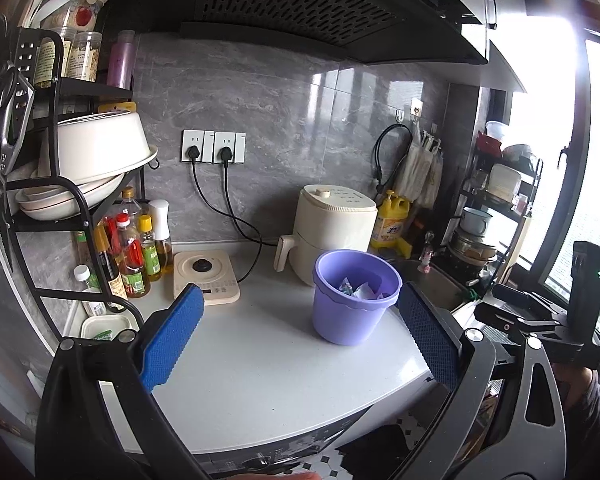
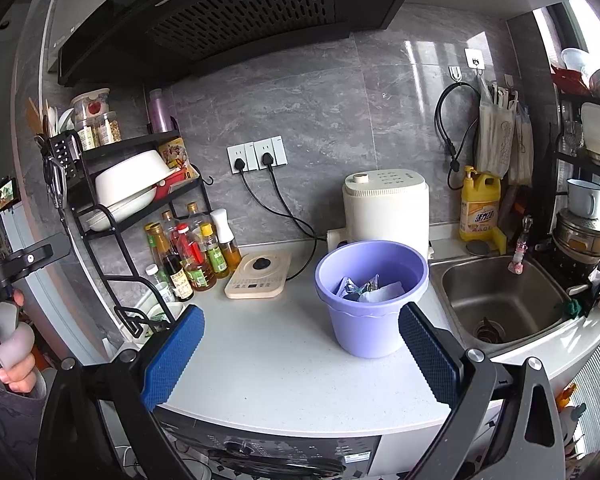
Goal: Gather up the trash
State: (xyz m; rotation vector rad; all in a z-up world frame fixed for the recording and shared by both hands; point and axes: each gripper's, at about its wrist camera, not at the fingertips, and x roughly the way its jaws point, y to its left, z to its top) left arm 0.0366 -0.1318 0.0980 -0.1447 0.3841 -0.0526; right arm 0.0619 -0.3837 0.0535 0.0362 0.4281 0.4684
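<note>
On the white counter (image 2: pixel 284 376), between induction plate (image 2: pixel 259 275) and sink (image 2: pixel 504 300), stands the purple bin (image 2: pixel 370 312), upright, in front of the cream cooker (image 2: pixel 386 210). Trash (image 2: pixel 366 288) already sits inside: crumpled wrappers and paper, low in the bin. We see no loose trash on the bare counter near it.

Left gripper (image 1: pixel 300 336): jaws wide, nothing between them, held back from the bin. Right gripper (image 2: pixel 302 354): same, wide and empty, the bin just beyond its right pad.

Handling, as we judge it: thin plastic bin, light, nearly empty, so easy to tip or slide on the smooth top. Walls are glossy and taper downward; a squeeze low down may slip. Best hold looks like the rim (image 2: pixel 420 280), one pad inside and one outside, or across the band under the lip. Wrappers are soft and crushable; pinch them gently by a fold.
</note>
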